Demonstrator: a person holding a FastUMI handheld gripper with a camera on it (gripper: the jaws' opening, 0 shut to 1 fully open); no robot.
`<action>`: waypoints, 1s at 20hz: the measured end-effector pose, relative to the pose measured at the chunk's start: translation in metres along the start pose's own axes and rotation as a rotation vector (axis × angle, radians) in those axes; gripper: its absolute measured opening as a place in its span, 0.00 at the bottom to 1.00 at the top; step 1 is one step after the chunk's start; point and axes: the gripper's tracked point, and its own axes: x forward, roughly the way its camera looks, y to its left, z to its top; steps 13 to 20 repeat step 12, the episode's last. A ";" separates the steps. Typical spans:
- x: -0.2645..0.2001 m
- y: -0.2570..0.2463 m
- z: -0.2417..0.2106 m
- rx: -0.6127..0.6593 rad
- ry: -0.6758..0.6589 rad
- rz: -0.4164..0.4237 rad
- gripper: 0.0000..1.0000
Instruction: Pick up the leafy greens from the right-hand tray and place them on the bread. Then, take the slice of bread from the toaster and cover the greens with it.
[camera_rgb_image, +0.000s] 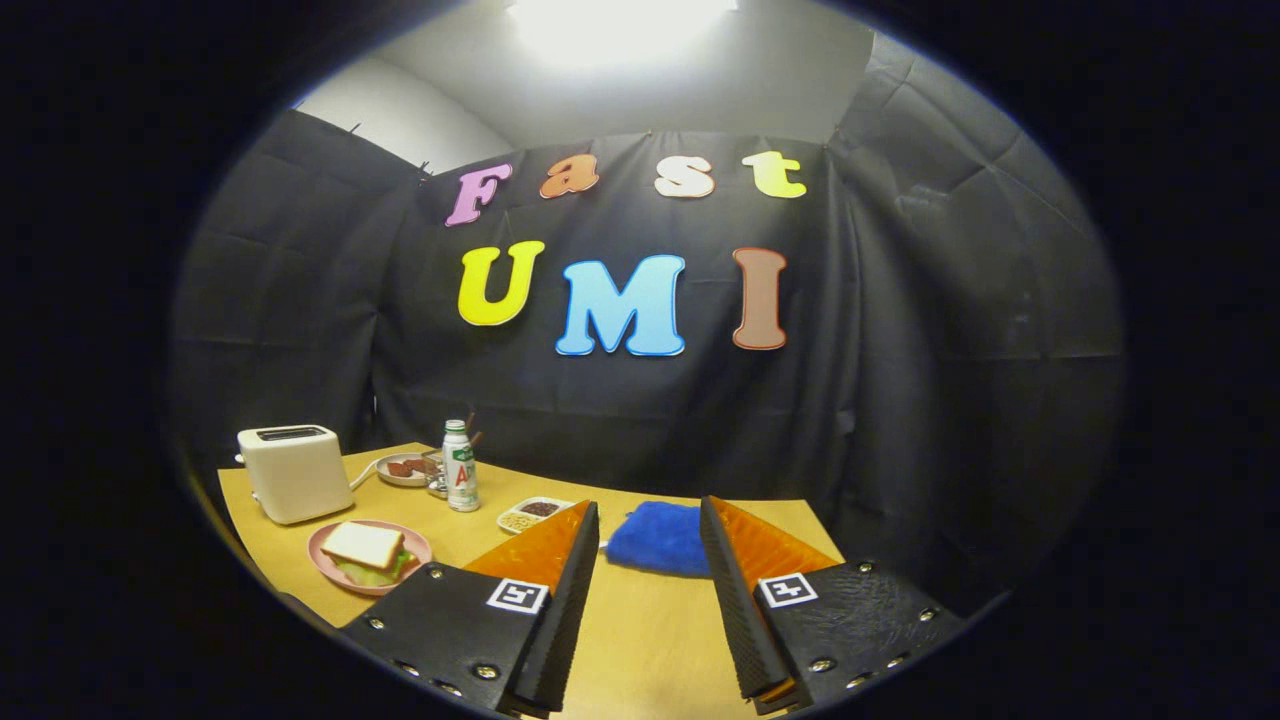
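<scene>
Gripper view: bread (362, 544) tops greens (372, 573) (jaws parted, empty).

Gripper (650, 580) at the bottom centre of the frame, fingers spread wide apart with nothing held between them. Left finger (560, 600) leaning in from lower left, right finger (735, 600) from lower right, ribbed inner faces turned toward each other, tips pointing forward and up.
</scene>
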 end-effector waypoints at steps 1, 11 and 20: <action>-0.003 -0.018 -0.002 -0.005 -0.007 -0.016 0.62; 0.003 -0.150 -0.067 -0.012 -0.106 -0.073 0.67; 0.006 -0.163 -0.075 -0.013 -0.104 -0.090 0.67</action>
